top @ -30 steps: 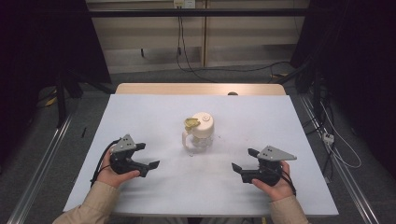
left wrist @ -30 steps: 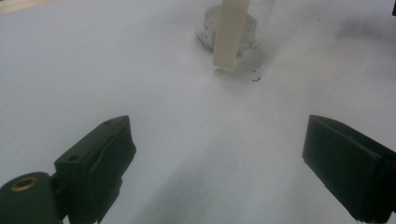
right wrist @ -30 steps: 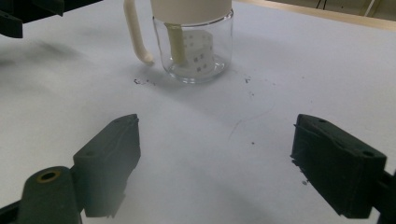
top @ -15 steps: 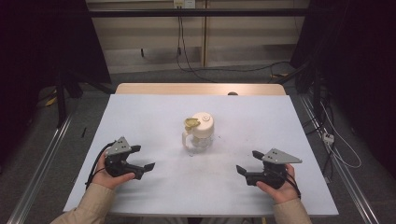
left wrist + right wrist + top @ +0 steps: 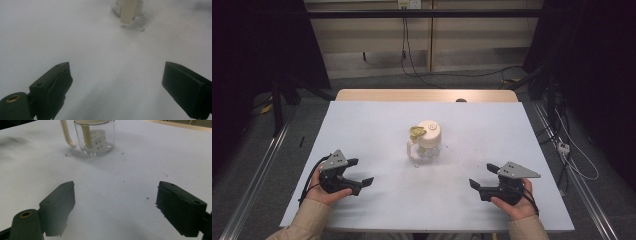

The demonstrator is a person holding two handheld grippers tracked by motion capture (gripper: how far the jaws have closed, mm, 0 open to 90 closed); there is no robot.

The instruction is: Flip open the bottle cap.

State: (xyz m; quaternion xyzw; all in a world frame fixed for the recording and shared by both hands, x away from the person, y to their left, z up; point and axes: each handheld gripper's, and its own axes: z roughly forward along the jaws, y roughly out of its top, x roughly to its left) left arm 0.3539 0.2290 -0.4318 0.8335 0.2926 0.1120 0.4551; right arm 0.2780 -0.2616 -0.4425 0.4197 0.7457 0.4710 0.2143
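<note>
You have two hand-held black two-jaw grippers here, the left gripper [image 5: 360, 172] and the right gripper [image 5: 480, 175], each topped by one grey three-cornered plate, so two plates in all. You have two hands on them, one per gripper. Ahead of both grippers and between them stands one clear glass jar with a cream lid and a cream handle [image 5: 426, 142]; on its lid, on the side toward your left gripper, sits one small yellowish piece [image 5: 416, 132]. Under everything lies one white table top [image 5: 372, 125], and beyond it runs one bare wooden edge strip [image 5: 422, 95]. Each gripper trails one black cable, two altogether
</note>
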